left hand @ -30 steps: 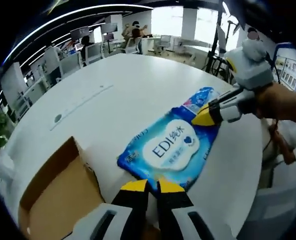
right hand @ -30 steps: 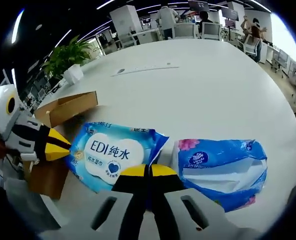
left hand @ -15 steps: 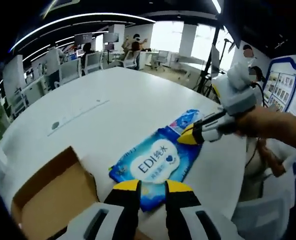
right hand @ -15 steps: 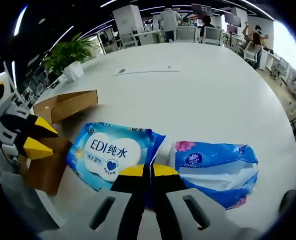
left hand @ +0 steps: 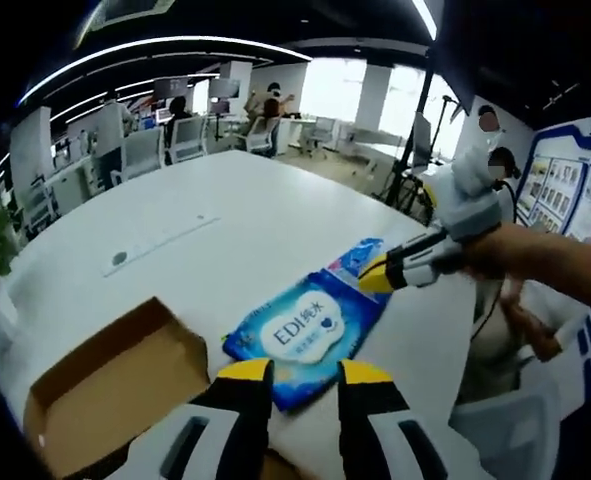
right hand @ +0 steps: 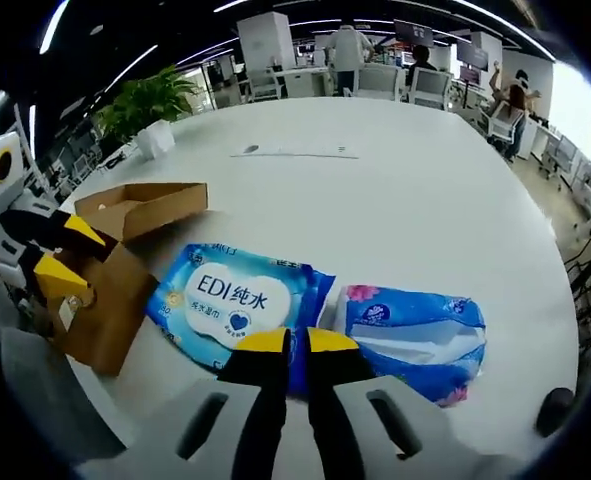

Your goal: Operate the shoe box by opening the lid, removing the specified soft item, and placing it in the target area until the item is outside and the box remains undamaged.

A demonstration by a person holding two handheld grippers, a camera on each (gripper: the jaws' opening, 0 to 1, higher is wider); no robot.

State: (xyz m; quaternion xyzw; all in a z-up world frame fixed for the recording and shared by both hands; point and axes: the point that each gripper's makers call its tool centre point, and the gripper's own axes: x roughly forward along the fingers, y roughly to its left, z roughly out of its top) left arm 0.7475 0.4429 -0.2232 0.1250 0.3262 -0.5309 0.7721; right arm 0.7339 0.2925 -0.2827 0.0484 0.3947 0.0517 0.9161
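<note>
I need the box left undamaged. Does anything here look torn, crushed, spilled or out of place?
Nothing stands out. The cardboard box sits open on the white table with no visible tears or dents. The wet-wipes pack and tissue pack lie flat beside it, both intact.

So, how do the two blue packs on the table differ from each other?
The wipes pack is flat and smooth, with a white oval label reading EDI; the tissue pack is puffier and crinkled, with a small dark logo and pink flowers. The wipes pack lies nearer the box; the tissue pack lies on its far side. Both are blue, soft, and rest on the white table.
</note>
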